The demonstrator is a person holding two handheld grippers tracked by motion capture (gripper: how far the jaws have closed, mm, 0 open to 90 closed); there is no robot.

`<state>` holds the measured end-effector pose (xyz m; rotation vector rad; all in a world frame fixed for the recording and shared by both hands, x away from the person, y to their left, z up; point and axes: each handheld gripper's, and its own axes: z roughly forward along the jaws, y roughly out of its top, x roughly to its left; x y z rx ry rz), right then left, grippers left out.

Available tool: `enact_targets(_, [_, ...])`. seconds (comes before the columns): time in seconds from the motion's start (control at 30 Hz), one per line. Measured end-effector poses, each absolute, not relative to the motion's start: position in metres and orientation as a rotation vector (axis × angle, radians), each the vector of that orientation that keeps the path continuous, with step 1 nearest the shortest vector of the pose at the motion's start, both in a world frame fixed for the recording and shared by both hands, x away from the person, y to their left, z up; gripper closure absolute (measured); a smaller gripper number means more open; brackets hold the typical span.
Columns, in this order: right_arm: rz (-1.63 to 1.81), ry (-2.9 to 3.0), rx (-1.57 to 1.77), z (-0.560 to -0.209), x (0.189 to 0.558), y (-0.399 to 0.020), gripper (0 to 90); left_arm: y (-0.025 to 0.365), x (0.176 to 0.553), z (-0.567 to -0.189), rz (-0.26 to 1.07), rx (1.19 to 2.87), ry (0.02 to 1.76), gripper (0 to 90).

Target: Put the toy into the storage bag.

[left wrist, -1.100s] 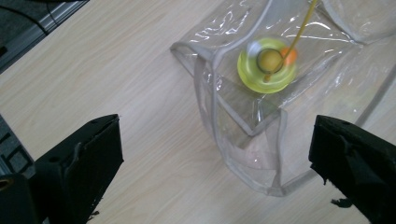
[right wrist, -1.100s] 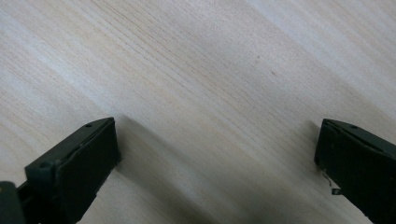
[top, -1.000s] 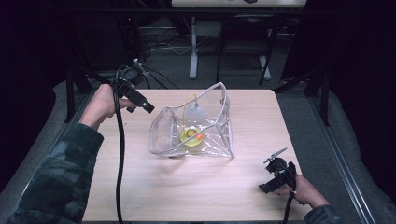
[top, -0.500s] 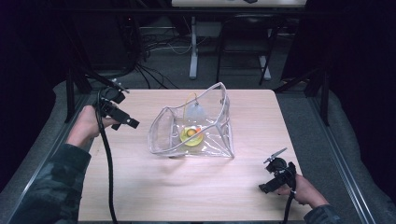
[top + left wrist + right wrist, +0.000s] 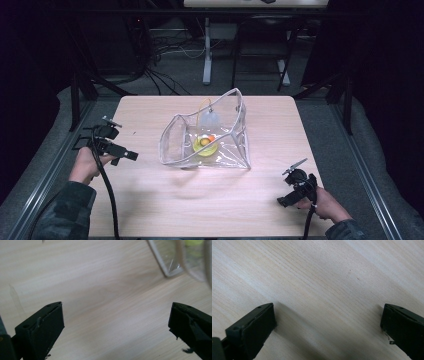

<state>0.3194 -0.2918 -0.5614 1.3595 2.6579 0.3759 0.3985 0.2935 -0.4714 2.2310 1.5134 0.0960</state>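
A clear plastic pouch (image 5: 210, 135) stands open in the middle of the wooden table (image 5: 200, 200), with a yellow and orange item (image 5: 206, 144) and a pale rounded item (image 5: 209, 119) inside. My left gripper (image 5: 127, 156) is at the table's left side, low over the wood, open and holding nothing. Its own view has the jaws wide apart (image 5: 116, 322) over bare wood, and the pouch's corner (image 5: 172, 265) sits at the upper right. My right gripper (image 5: 287, 199) rests near the front right corner, open (image 5: 328, 325) above bare wood.
The table stands inside a dark metal frame with rails (image 5: 370, 190) along both sides. Cables and table legs (image 5: 206, 55) lie on the floor beyond the far edge. Bare wood stretches in front of the pouch.
My left gripper has come away from the pouch, moving left and toward the front edge and dropping lower. The right gripper and the pouch have stayed put.
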Motion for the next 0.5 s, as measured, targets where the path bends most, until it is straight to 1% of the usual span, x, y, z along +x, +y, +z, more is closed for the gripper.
enact_targets(0.07, [0.376,2.658,1.360,-0.561,0.319,-0.292,0.0,0.297,0.394,-0.482,0.087,2.201,1.537,0.3])
enact_targets(0.13, [0.375,2.658,1.360,-0.561,0.320,-0.292,0.0,0.299,0.392,-0.490,0.078,2.221,1.558,0.3])
enact_targets(0.3, [0.370,2.659,1.358,-0.561,0.320,-0.292,0.0,0.305,0.387,-0.500,0.120,2.184,1.631,1.5])
enact_targets(0.5, [0.376,2.656,1.359,-0.561,0.319,-0.292,0.0,0.311,0.385,-0.523,0.076,2.181,1.705,2.3])
